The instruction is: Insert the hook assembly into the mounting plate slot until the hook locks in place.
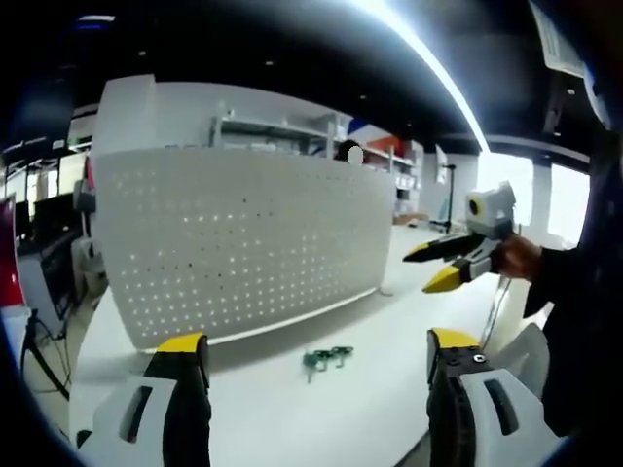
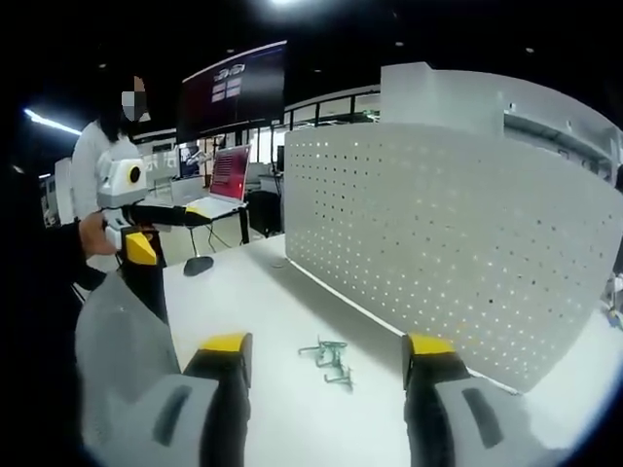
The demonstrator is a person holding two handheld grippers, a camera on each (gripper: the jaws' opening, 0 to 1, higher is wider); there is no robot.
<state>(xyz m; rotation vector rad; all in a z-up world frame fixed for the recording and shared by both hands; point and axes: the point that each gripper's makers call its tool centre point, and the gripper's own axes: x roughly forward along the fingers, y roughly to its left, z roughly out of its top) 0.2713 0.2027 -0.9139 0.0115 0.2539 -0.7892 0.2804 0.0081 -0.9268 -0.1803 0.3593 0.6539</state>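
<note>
**Hooks lie loose on counter before pegboard**

A small cluster of green hooks rests on the white counter just below centre of the left gripper view, a little in front of the foot of the upright white pegboard. The left gripper rises from the bottom edge with its two yellow-tipped jaws spread wide and nothing between them; the hooks lie beyond the tips, untouched. At the right of that frame the right gripper hangs above the counter in a person's hand, its two jaws parted and gripping nothing. Behind the board, shelving lines the upper centre, and a bright ceiling strip light runs across the upper right.

The right gripper view takes the same scene from the other side. Here the hooks sit low in the centre, between and beyond the right gripper and its two splayed, unloaded jaws, with the pegboard filling the right half. At the left, the left gripper points downward, one yellow tip visible. This view alone takes in a red-lit laptop, a dark wall screen at upper centre, and a standing person in white at the upper left.

How many hooks make up the cluster cannot be counted at this size.
</note>
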